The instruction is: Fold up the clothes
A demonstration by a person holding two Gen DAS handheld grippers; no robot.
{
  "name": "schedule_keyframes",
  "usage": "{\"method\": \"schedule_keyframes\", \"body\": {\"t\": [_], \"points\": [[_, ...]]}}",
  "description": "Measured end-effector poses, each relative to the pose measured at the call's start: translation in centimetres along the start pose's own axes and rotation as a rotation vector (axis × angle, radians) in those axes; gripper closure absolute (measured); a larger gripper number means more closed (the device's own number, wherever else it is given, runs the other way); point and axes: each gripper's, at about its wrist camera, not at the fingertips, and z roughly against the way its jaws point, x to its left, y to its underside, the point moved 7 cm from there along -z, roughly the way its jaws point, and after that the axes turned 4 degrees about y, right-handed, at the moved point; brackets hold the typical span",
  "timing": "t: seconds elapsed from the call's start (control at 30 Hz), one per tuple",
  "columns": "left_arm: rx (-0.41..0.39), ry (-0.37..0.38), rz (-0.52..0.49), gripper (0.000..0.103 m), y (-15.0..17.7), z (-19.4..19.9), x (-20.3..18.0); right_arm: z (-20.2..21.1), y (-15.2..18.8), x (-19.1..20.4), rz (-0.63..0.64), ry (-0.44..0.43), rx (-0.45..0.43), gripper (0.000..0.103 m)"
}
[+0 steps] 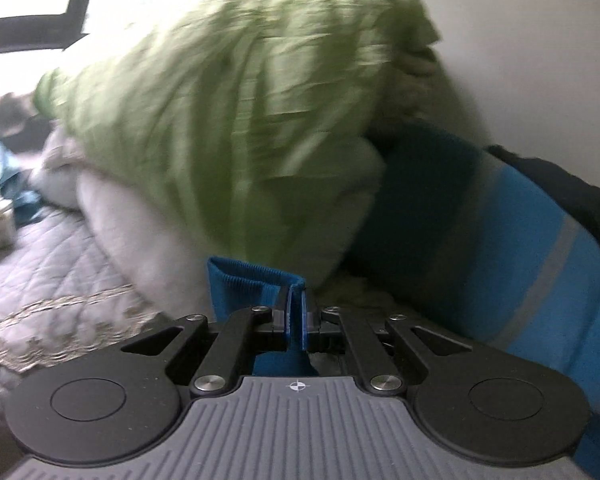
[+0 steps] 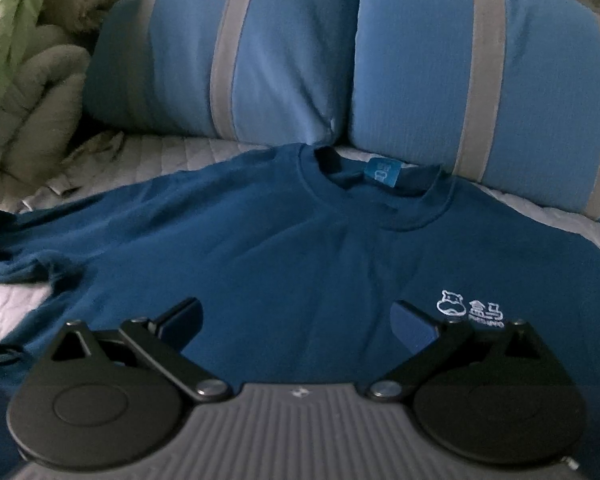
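Lying face up on the bed, the dark blue sweatshirt [image 2: 284, 248] is spread with its round collar [image 2: 380, 200] toward the pillows and a light blue neck label [image 2: 383, 173] showing inside. A small white logo [image 2: 470, 309] sits on the chest at the right of the right wrist view. One sleeve [image 2: 40, 248] trails off to the left, rumpled where it leaves the body of the garment.

The right gripper [image 2: 296, 322] hovers low over the chest of the sweatshirt, its fingers [image 2: 414, 326] spread wide with nothing between them.

The left gripper [image 1: 297, 316] has its fingers pinched narrow on a ribbed blue cuff [image 1: 252, 284], whose edge stands up between and to the left of the tips.

Under the garment is a pale quilted bedspread [image 2: 188, 152]. Two blue pillows with grey stripes lean at the head of the bed: one [image 2: 228, 56] to the left, one [image 2: 484, 72] to the right, touching along their inner edges. The collar lies just beside their lower edges. A heap of beige bedding [image 2: 40, 96] sits left of the pillows, and a green cloth [image 1: 236, 112], blurred, is draped over it in the left wrist view.
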Motion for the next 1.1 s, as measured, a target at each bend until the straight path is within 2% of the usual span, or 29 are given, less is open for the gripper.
{"method": "schedule_keyframes", "body": {"t": [0.23,0.5,0.6,0.77,1.1], "points": [[-0.005,0.124,-0.152,0.098,0.2,0.2,-8.3,0.7,1.4,-0.4,-0.044,-0.034,0.032,0.000],[0.034,0.270,-0.266,0.098,2.8,-0.3,-17.1,1.5,3.1,-0.9,-0.095,-0.073,0.068,0.000],[0.050,0.324,-0.307,0.098,3.8,-0.5,-20.4,1.7,3.1,-1.2,-0.112,-0.084,0.056,0.000],[0.114,0.388,-0.326,0.098,6.2,-0.8,-24.7,1.7,3.2,-1.9,-0.150,-0.066,0.042,0.000],[0.197,0.545,-0.427,0.098,12.2,-0.2,-32.2,0.8,3.5,-3.6,-0.271,-0.091,0.081,0.000]]}}
